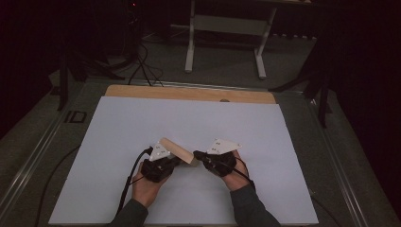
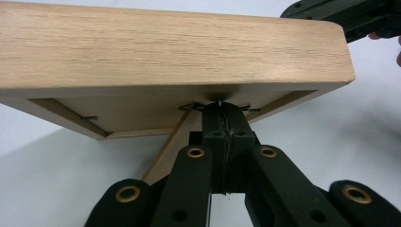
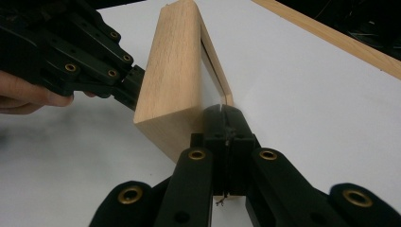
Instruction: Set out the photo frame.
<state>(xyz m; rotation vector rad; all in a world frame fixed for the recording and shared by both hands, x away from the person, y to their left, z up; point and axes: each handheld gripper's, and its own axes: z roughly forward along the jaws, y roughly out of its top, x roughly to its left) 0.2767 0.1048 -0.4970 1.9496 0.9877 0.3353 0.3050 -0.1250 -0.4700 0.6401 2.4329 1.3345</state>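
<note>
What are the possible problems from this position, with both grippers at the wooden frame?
1. The left gripper seems to pinch only a thin metal clip or the rim on the back of the wooden frame. Such a small hold may slip.
2. The right gripper is shut at the frame's corner edge, also a narrow hold, so the frame may twist between the two.
3. The frame is tilted above the white table; if either grip fails, it may drop onto it.

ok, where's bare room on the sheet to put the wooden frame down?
Free: the white sheet between the grippers and the far wooden edge, plus both side margins. Crowded: the near middle, where left gripper and right gripper hold the wooden frame.
</note>
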